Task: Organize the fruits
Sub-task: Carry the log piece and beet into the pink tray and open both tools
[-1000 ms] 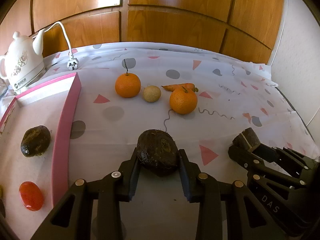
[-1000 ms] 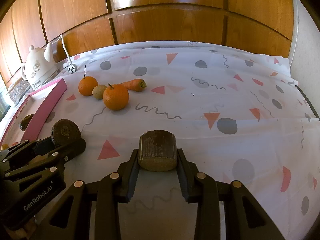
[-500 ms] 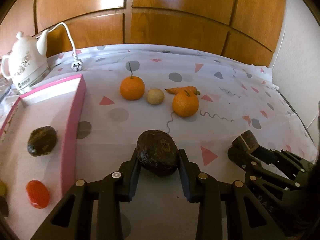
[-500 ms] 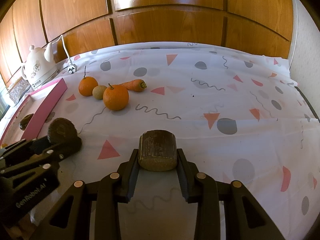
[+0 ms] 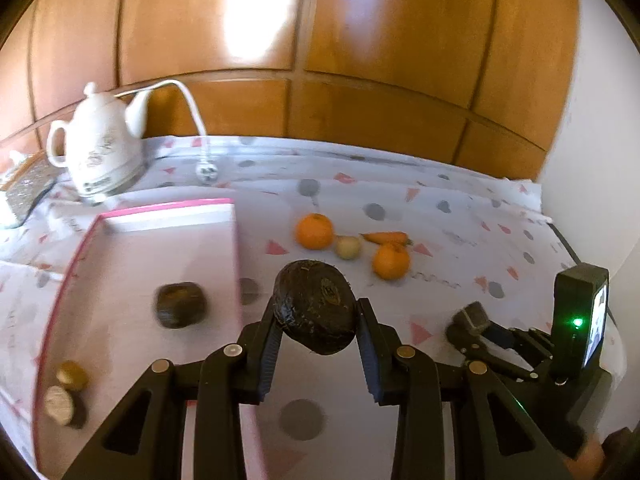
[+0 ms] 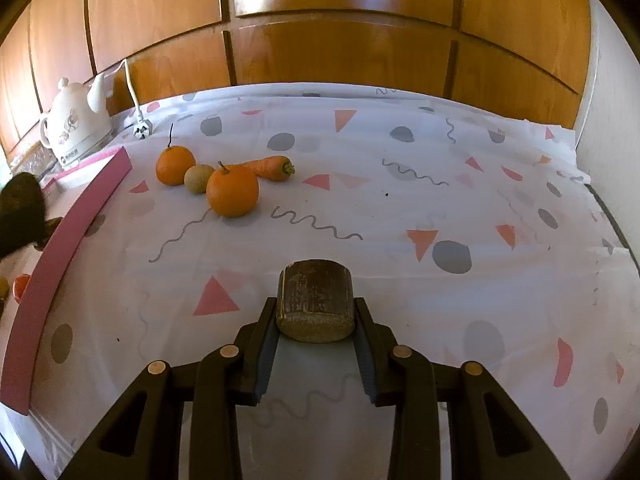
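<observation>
My left gripper [image 5: 317, 314] is shut on a dark brown round fruit [image 5: 316, 300], held in the air near the right rim of the pink-edged tray [image 5: 237, 248]. Inside the tray lie another dark fruit [image 5: 181, 305] and two small pieces [image 5: 66, 392] at the near left. My right gripper [image 6: 316, 314] is shut on a brown cylindrical chunk [image 6: 316, 300] low over the patterned cloth. Two oranges [image 6: 233, 190] [image 6: 175, 165], a small tan fruit [image 6: 199, 178] and a carrot [image 6: 272, 168] lie together on the cloth. The left gripper's dark fruit [image 6: 22, 208] shows at the right wrist view's left edge.
A white kettle [image 5: 100, 148] with its cord and plug [image 5: 208, 172] stands behind the tray. Wooden panels [image 6: 340, 48] close off the back and a white wall [image 5: 600, 160] the right. A red piece [image 6: 22, 286] lies in the tray.
My left gripper has risen and swung left with the dark fruit, now by the tray's rim, with more of the tray in view. The right gripper has kept still with its chunk.
</observation>
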Demonstrator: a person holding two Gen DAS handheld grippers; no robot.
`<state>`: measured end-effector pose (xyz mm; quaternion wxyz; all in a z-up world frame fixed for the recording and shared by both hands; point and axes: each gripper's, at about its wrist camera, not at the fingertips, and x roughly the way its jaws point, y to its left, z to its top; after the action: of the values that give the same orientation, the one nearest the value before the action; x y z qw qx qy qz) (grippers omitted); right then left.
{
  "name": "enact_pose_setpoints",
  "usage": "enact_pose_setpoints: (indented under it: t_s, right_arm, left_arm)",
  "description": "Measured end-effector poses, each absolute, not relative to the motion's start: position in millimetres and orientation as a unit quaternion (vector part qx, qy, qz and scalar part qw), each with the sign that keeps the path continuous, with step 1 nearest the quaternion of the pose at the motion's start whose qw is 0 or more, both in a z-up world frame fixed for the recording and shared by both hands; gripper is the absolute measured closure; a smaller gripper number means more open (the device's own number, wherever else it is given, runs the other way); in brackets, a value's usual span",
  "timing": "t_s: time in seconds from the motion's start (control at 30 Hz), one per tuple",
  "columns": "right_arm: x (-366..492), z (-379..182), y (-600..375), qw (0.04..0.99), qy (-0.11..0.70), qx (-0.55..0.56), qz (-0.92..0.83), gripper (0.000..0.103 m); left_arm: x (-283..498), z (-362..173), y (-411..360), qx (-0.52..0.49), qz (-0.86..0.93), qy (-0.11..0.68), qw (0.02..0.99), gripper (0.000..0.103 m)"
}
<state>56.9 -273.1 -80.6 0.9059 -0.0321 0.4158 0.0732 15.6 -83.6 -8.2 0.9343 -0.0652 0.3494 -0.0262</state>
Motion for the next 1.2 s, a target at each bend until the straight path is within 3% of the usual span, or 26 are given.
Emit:
enact_pose_setpoints:
  t_s: [0.33,0.7,0.77,0.87,0.97,1.2]
  right_arm:
    - [58.9,-61.5,-251.1,0.897,0.429,-0.048,0.099,0.068]
    - [31.0,-13.0,-155.8,0.872,0.399,-0.051,0.278,0.068]
    - [29.2,-11.3,-137.9,0.86,0.404,-0.047,0.309,0.068]
    - [27.8,-14.8,-115.7,0.838,0.421,-0.035,0.346,0.068]
    - [28.9,-20.8,-96.1,0.813,0.445,-0.019,0.375,0.067]
    - [20.6,-23.4,-87.0,0.81,0.442,-0.009,0.385,0.05]
  left_arm:
    - [4.6,-5.5,-28.3,-0.089,0.025,0.341,0.936,0.067]
    - [16.5,-15.7,43.6,-0.114,0.092,0.361,0.921,0.066]
    - [16.2,-13.7,53.3,-0.118,0.102,0.357,0.921,0.065]
    - [12.0,-12.2,67.1,-0.129,0.117,0.355,0.919,0.052]
    - [3.7,-13.2,75.3,-0.137,0.131,0.357,0.915,0.051]
    - [-12.2,-17.1,76.2,-0.154,0.145,0.364,0.907,0.047]
